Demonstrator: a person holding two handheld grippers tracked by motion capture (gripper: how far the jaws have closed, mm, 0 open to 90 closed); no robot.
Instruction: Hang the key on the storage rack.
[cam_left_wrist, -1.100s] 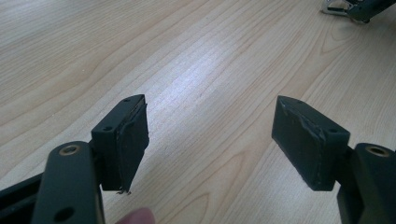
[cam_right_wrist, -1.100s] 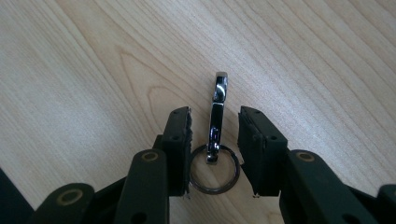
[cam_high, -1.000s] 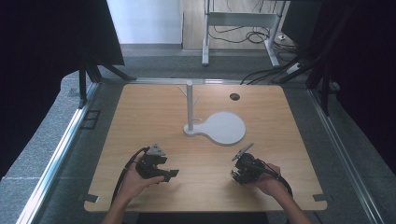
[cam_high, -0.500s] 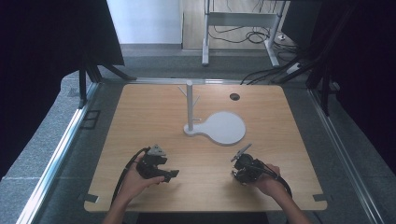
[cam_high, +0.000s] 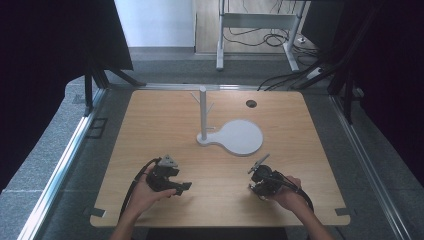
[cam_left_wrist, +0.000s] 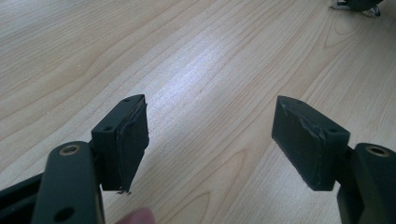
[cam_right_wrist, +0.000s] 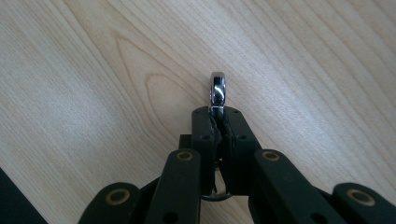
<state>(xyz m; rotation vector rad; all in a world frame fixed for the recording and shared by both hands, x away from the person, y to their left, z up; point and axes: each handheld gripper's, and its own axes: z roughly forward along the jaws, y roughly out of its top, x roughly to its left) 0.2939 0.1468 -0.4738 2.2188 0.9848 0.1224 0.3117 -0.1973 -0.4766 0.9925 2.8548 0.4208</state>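
A white stand (cam_high: 203, 114) with small side pegs rises from a flat round white base (cam_high: 242, 136) at the middle of the wooden table (cam_high: 150, 125). My left gripper (cam_high: 183, 187) (cam_left_wrist: 210, 116) rests low on the table's near left, jaws wide apart, with bare wood between the pads (cam_left_wrist: 132, 140). On the near right, my right gripper (cam_high: 256, 188) (cam_right_wrist: 217, 114) is shut on a small shiny metal ring (cam_right_wrist: 217, 89), which stands edge-on above the closed jaws. In the left gripper view the right gripper (cam_left_wrist: 357, 4) is at the top right corner.
A dark round hole (cam_high: 251, 103) lies in the table's far right part. Black frame posts (cam_high: 90, 85) stand at the far corners, and a metal rail (cam_high: 65, 160) runs along the left side. Cables (cam_high: 280, 37) lie on the floor beyond.
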